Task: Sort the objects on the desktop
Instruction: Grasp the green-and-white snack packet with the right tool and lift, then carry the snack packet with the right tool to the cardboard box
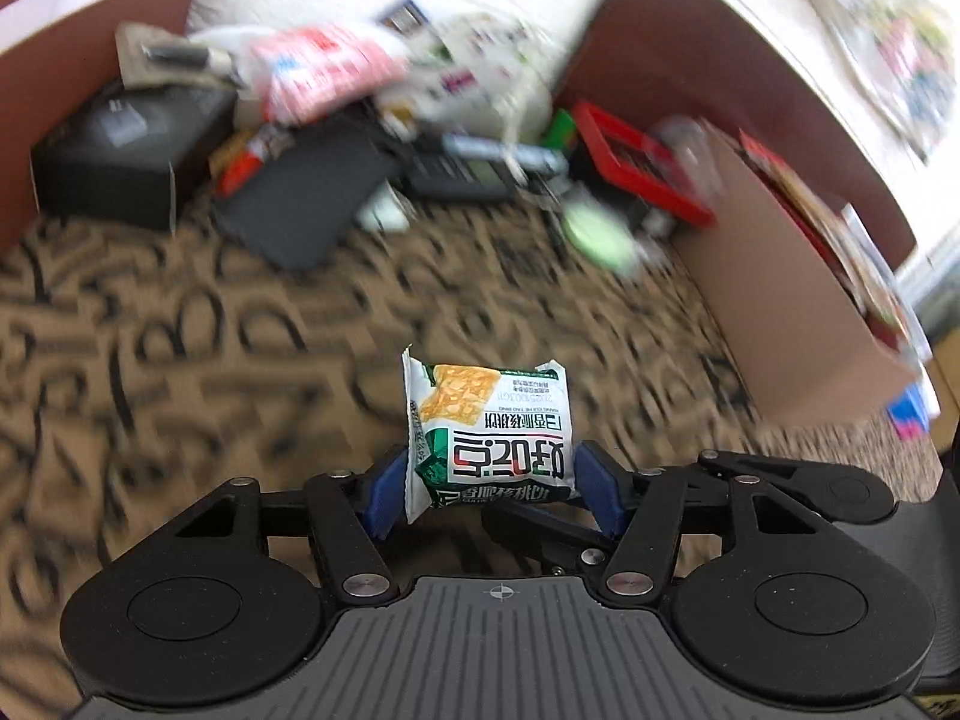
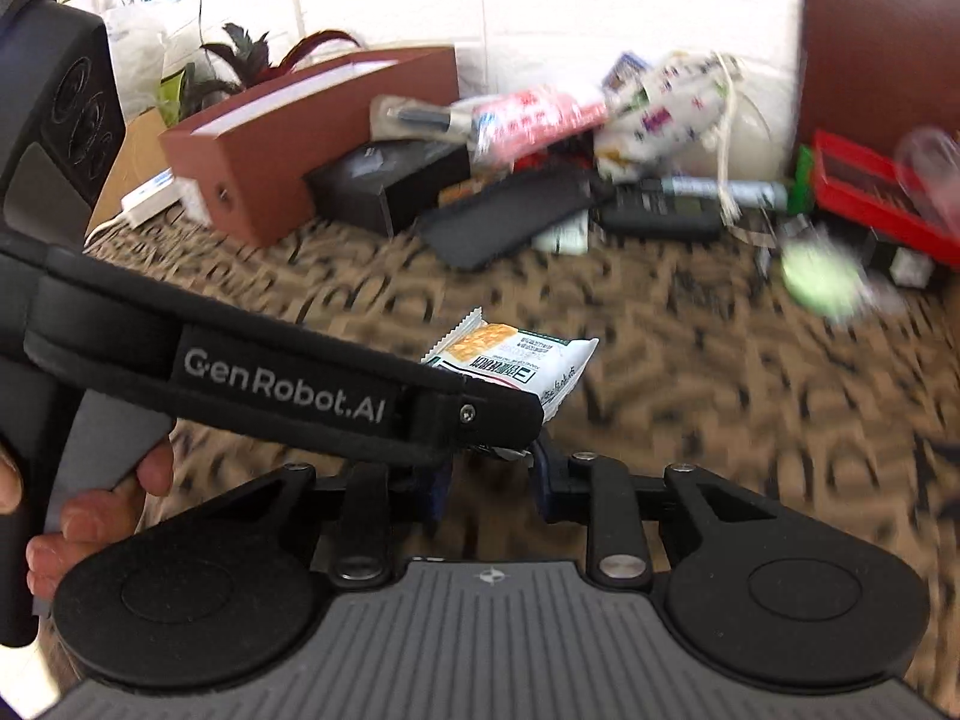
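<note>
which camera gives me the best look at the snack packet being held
The left wrist view: the snack packet faces the camera whole, between the left claw. In the right wrist view, the left claw's body covers its lower part.

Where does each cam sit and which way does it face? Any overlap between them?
Left wrist: on the left gripper, facing the back clutter pile; its blue pads clamp the snack packet.
Right wrist: on the right gripper, beside and behind the left one, same heading; left gripper body and the person's fingers show.
Shared: packet, red tray, patterned tablecloth.
</note>
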A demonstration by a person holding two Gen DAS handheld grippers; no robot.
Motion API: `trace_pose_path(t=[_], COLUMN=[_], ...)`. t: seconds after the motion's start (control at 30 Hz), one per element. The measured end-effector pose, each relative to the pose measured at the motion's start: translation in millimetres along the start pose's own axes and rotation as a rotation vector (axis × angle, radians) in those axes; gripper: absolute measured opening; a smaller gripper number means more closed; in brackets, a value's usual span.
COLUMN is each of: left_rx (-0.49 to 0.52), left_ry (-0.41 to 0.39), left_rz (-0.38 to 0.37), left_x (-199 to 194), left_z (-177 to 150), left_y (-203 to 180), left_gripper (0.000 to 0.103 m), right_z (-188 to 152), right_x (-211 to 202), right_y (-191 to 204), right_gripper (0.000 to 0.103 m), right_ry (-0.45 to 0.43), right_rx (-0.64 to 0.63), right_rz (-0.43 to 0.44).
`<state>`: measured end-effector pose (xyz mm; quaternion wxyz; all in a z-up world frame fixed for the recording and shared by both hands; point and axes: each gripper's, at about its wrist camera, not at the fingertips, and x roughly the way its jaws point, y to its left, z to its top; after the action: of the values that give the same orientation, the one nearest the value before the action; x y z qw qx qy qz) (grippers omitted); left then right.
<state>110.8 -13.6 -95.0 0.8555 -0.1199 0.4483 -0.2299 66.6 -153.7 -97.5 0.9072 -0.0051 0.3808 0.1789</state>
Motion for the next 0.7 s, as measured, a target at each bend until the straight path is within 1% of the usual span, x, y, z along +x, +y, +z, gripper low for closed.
trace_pose_path(t=[0.1, 0.2, 0.3, 0.37, 0.43, 0.47, 0.5, 0.53, 0.57, 0.63, 0.7], left_rx=[0.001, 0.024, 0.070, 0.086, 0.078, 0.071, 0.068, 0.071, 0.077, 0.085, 0.082], left_ry=[0.044, 0.079, 0.102, 0.100, 0.092, 0.090, 0.090, 0.086, 0.081, 0.082, 0.099], left_rz=[-0.039, -0.078, -0.102, -0.099, -0.084, -0.078, -0.073, -0.069, -0.066, -0.059, -0.067], left_x=[-8.3, -14.0, -16.6, -18.4, -19.0, -19.6, -20.5, -21.0, -21.3, -19.2, -14.0], left_z=[-23.9, -45.4, -62.4, -71.1, -73.7, -73.4, -72.5, -71.2, -70.0, -67.4, -65.6], left_y=[-14.1, -29.9, -46.3, -51.9, -53.7, -53.8, -54.6, -55.2, -56.3, -57.9, -58.7], left_gripper=[0.072, 0.073, 0.076, 0.080, 0.084, 0.088, 0.089, 0.090, 0.091, 0.091, 0.088], right_z=[-27.7, -54.3, -73.7, -81.3, -85.1, -86.2, -86.6, -86.5, -86.4, -86.0, -85.6], right_x=[-24.4, -48.1, -69.3, -78.6, -82.2, -82.7, -83.2, -83.3, -83.1, -82.3, -81.8], right_y=[2.0, 3.3, 5.6, 6.3, 6.6, 6.5, 6.0, 5.4, 5.4, 5.0, 3.0], right_gripper=[0.033, 0.035, 0.042, 0.050, 0.056, 0.056, 0.057, 0.062, 0.064, 0.064, 0.064], right_ry=[0.025, 0.054, 0.056, 0.047, 0.037, 0.034, 0.030, 0.026, 0.020, 0.009, 0.000], right_rx=[0.037, 0.068, 0.086, 0.083, 0.074, 0.072, 0.072, 0.072, 0.070, 0.066, 0.076], right_rz=[-0.006, -0.023, -0.044, -0.061, -0.084, -0.091, -0.090, -0.088, -0.092, -0.096, -0.090])
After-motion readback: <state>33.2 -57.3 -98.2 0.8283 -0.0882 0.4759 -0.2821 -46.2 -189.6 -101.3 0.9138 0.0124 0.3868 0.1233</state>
